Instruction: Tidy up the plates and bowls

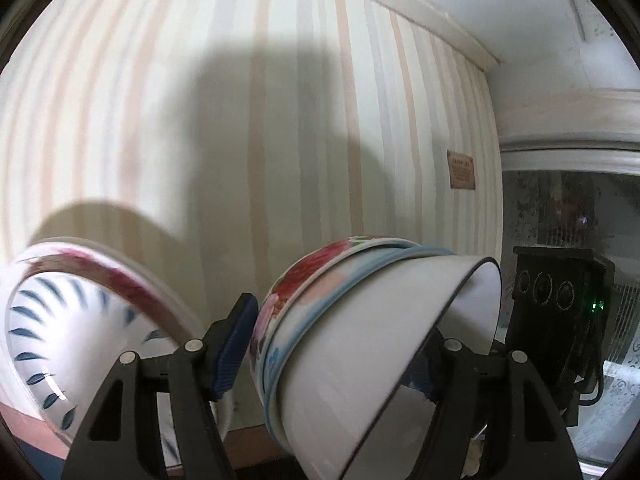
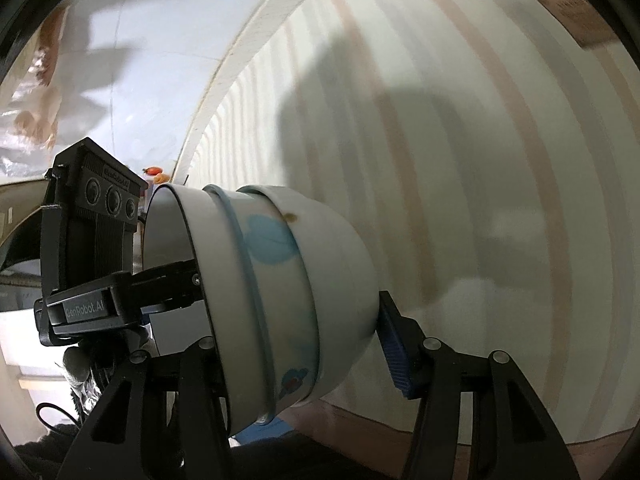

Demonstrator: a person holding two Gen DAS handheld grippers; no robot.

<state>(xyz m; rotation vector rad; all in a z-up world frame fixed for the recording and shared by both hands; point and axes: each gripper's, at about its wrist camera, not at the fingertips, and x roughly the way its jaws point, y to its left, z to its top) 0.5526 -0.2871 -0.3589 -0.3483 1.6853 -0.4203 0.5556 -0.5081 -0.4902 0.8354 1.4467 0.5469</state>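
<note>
A wall [image 1: 280, 120] papered in pale cream with peach and grey vertical stripes fills most of what I see, with a white cornice [image 1: 432, 20] along the ceiling and a small brown plaque [image 1: 462, 175] near the corner. Dark shadows of my gear fall across the stripes. To the right there is a patterned glass pane [image 1: 560, 208] in a white frame.

I hold a nested stack of bowls [image 1: 360, 328], tipped on its side, between both hands. My left tongs [image 1: 336, 344] are clamped on it, one blue pad by the flowered bowl's base, the other finger inside the white bowl's dark-edged rim. My right tongs [image 2: 296, 344] grip the same stack from the other side, one finger at the rim, the blue pad against the bottom. Both point downward at a slant.

A separate bowl with blue leaf marks [image 1: 80, 340] sits tilted at my lower left.
</note>
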